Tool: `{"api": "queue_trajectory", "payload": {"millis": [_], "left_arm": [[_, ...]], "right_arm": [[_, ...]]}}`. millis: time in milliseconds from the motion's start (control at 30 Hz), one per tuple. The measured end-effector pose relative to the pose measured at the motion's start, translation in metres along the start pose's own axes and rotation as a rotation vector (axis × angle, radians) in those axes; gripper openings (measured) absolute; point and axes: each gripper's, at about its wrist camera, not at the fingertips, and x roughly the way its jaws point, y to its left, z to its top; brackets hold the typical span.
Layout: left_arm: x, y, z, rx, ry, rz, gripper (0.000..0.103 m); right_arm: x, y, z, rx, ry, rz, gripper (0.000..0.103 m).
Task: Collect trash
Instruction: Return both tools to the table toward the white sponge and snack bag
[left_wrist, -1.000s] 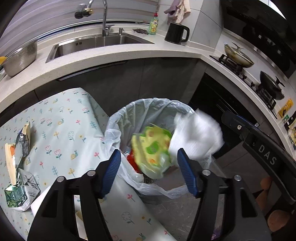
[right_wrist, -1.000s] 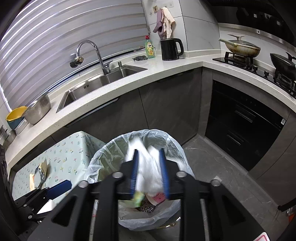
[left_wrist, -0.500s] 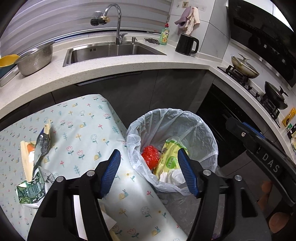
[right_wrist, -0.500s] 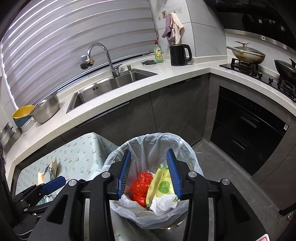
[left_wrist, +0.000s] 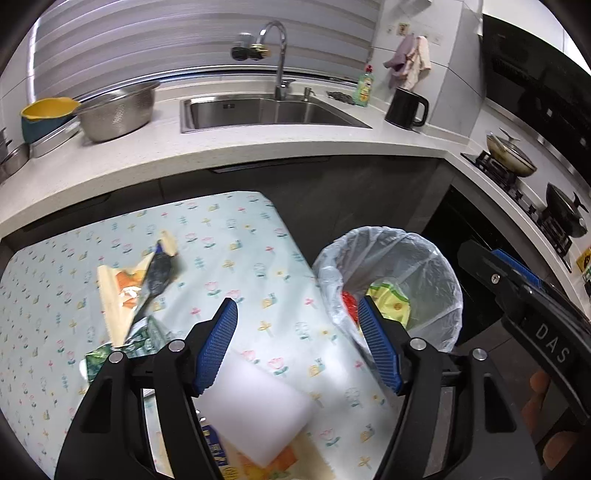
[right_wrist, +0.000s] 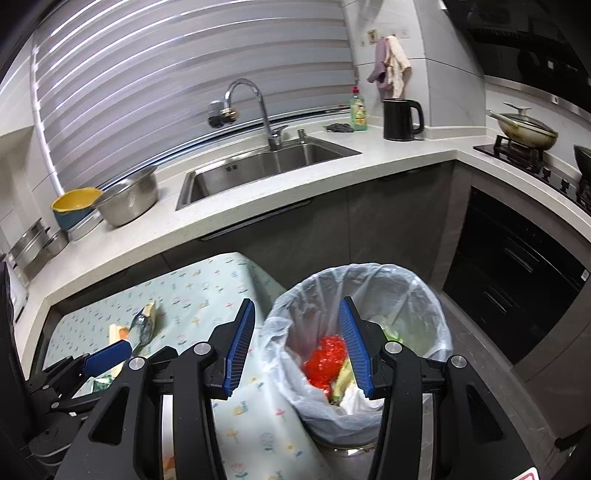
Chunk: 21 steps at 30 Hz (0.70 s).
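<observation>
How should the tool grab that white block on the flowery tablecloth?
Probably across the white block's two long flat sides, coming down from above. It lies flat on the tablecloth just under the left tool, which is open and empty. The parallel sides suit flat pads; its near end overlaps a wrapper.

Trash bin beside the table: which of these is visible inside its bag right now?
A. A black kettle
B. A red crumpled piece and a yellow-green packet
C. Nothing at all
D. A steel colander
B: inside the bag-lined trash bin, a red crumpled piece lies next to a yellow-green packet, with something white beneath them.
</observation>
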Motion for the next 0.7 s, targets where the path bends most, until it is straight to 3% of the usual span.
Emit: {"api": "queue_trajectory", "payload": {"millis": [333, 700], "left_arm": [[-0.019, 0.063, -0.018, -0.075, 0.008, 0.074, 0.064], [-0.036, 0.118, -0.055, -0.154, 0.047, 0.124, 0.067]], "right_arm": [[0.001, 0.051, -0.016, -0.052, 0.034, 0.063, 0.047], [0.001, 0.076, -0.051, -0.06, 0.099, 0.105, 0.047]]}}
